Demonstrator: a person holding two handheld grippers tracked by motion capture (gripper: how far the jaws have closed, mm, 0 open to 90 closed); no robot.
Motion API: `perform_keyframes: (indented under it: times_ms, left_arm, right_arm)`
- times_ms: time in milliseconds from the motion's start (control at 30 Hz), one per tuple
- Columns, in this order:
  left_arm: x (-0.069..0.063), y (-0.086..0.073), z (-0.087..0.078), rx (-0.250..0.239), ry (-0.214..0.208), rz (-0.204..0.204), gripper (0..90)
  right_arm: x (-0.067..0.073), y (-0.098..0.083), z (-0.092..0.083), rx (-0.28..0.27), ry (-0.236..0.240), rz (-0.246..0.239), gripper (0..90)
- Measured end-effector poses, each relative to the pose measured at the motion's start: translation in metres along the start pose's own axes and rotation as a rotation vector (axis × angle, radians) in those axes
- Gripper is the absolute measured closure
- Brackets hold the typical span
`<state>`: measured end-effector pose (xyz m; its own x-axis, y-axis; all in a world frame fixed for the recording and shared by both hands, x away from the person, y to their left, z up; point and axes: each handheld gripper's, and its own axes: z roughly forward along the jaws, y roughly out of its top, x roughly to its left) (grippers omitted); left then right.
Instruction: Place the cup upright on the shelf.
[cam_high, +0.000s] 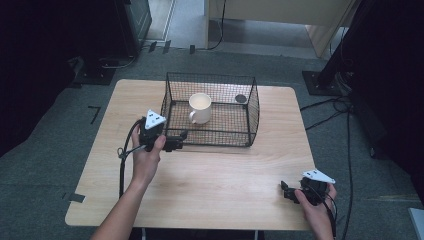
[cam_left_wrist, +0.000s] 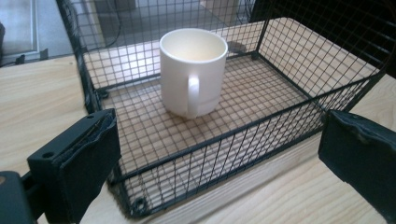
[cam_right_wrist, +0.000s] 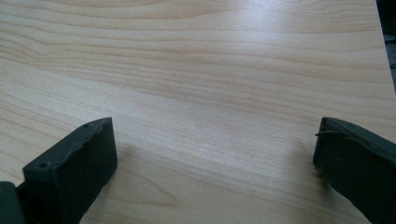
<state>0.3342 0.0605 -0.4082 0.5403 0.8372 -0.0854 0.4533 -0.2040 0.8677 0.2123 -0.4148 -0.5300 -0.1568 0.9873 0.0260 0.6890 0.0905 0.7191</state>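
A white mug (cam_high: 200, 107) (cam_left_wrist: 194, 70) stands upright in a black wire basket (cam_high: 215, 137) (cam_left_wrist: 261, 135) at the back of the wooden table (cam_high: 215, 175), its handle turned toward the front. My left gripper (cam_high: 180, 140) (cam_left_wrist: 217, 135) is open at the basket's front left corner, just outside the wire wall, with nothing between its jaws. The mug is beyond that wall, straight ahead of the jaws. My right gripper (cam_high: 285, 190) (cam_right_wrist: 215, 135) is open low over bare wood at the table's front right, holding nothing.
A small dark round object (cam_high: 241, 98) (cam_left_wrist: 236, 46) lies in the basket's back right corner. Cables run over the grey floor (cam_high: 330, 110) to the right of the table. Dark equipment stands beyond the table's left and right sides.
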Motion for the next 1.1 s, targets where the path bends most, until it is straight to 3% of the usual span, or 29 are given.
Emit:
perform_keyframes:
  times_ms: [300, 467, 800, 1100]
  left_arm:
    - [0.010, -0.028, -0.016, -0.001, 0.013, -0.043, 0.0]
    - [0.015, -0.042, -0.025, -0.002, 0.020, -0.046, 0.0]
    - [0.028, -0.080, -0.042, 0.036, 0.050, -0.054, 0.0]
    - [0.039, -0.110, -0.055, 0.049, 0.074, -0.090, 0.0]
  right_arm:
    - [0.000, 0.000, 0.000, 0.000, 0.000, -0.001, 0.0]
    - [0.000, 0.000, 0.000, 0.001, 0.000, 0.000, 0.0]
    - [0.000, 0.000, 0.000, 0.001, 0.000, 0.000, 0.0]
    - [0.000, 0.000, 0.000, 0.001, -0.001, 0.000, 0.0]
